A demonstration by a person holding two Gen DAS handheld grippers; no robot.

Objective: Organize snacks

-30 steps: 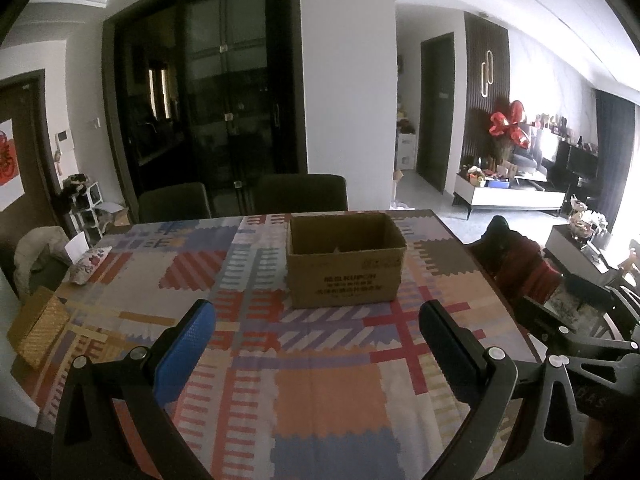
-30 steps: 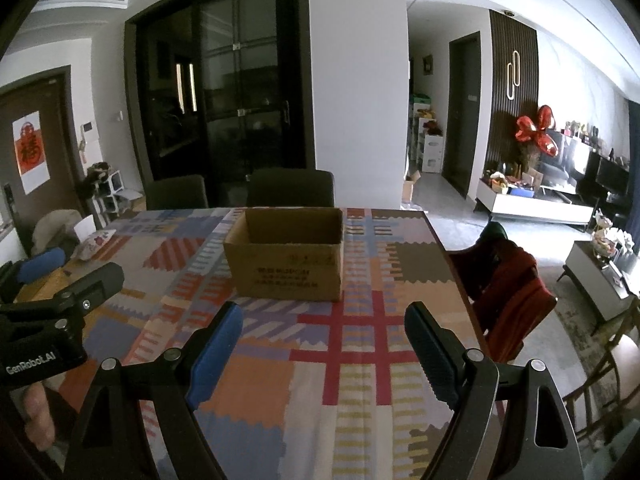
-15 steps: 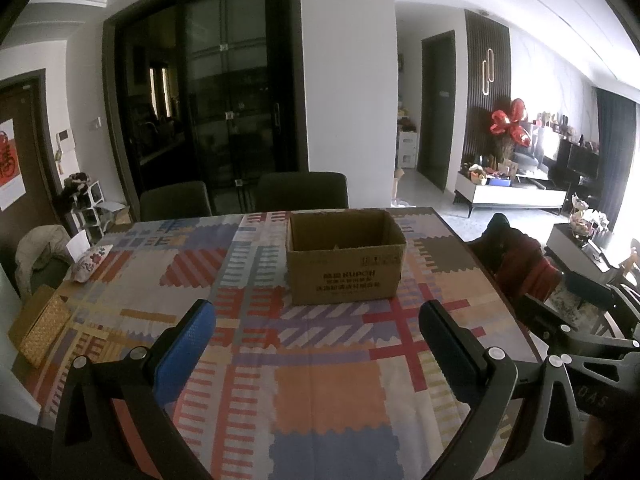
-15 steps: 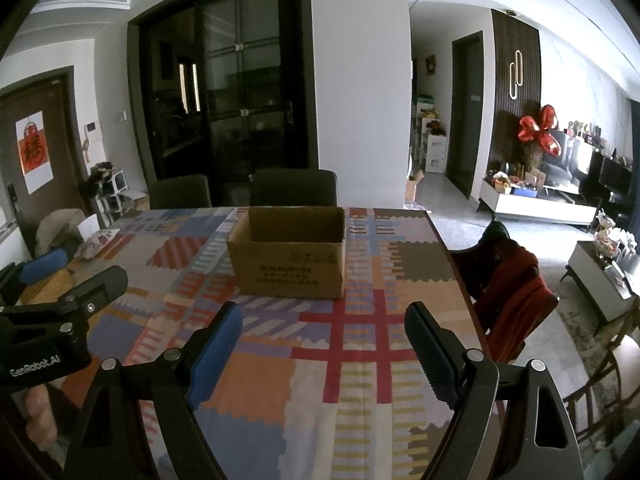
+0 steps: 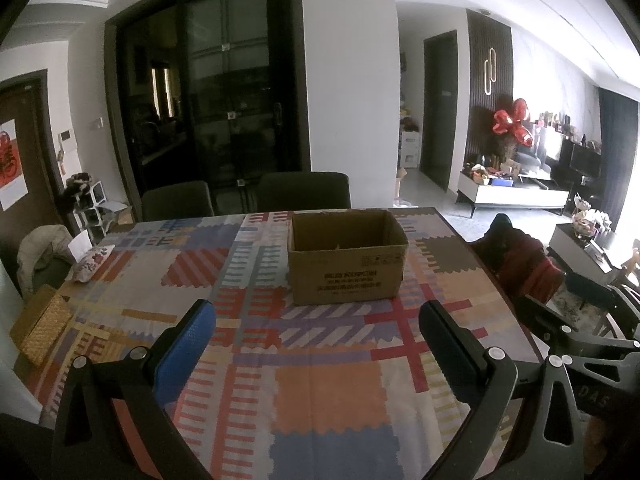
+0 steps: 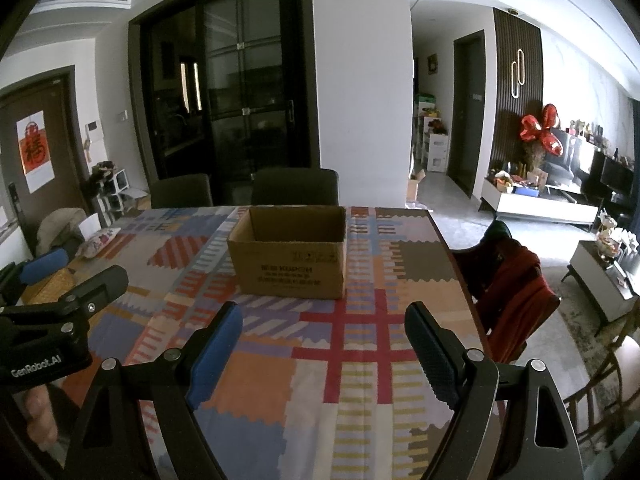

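An open brown cardboard box (image 5: 347, 268) stands upright on the patterned tablecloth (image 5: 320, 392), toward the far middle of the table; it also shows in the right wrist view (image 6: 291, 264). Its inside is mostly hidden. My left gripper (image 5: 318, 332) is open and empty, above the near part of the table, well short of the box. My right gripper (image 6: 323, 338) is open and empty, also short of the box. The left gripper shows at the left edge of the right wrist view (image 6: 60, 280). No snacks are visible.
A woven basket (image 5: 40, 328) and a floral pouch (image 5: 92, 262) lie at the table's left side. Two dark chairs (image 5: 304, 196) stand behind the table. A chair with a red garment (image 6: 516, 296) is at the right edge.
Both views have lifted and pulled back very slightly; the box sits a little lower in each. Both grippers stay open and empty.
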